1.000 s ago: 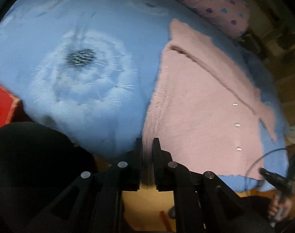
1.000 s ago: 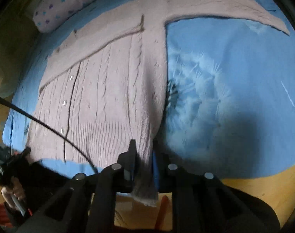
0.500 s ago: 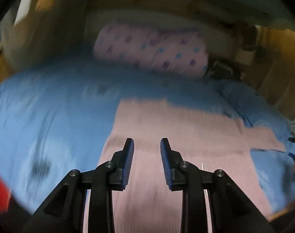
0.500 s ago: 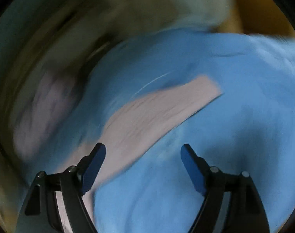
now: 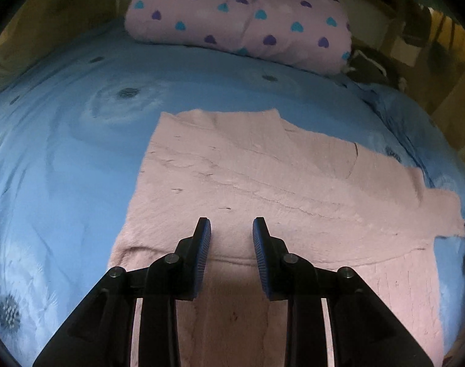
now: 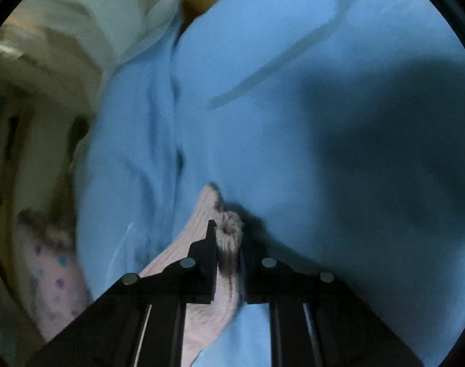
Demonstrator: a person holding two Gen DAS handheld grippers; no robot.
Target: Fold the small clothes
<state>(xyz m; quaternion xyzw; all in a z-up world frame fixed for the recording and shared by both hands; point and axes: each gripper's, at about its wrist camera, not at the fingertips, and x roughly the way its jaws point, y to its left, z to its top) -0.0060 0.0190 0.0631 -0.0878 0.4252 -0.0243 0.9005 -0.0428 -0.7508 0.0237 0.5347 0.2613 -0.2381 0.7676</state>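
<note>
Pink knit cardigan (image 5: 247, 183) lies flat; left fingers (image 5: 203, 241) spread, right fingers (image 6: 212, 238) pinching its sleeve (image 6: 229, 238).

- A blue bedspread (image 5: 79, 159) printed with pale dandelion heads covers the bed.
- A pink pillow (image 5: 238, 21) dotted with blue and purple hearts lies at its far edge.
- Wooden furniture (image 5: 446, 98) stands dim beyond the bed's right side.
- A pale, blurred curtain or sheet (image 6: 88, 21) hangs beside the bed.
- Light is low, with deep shadow on the spread.
</note>
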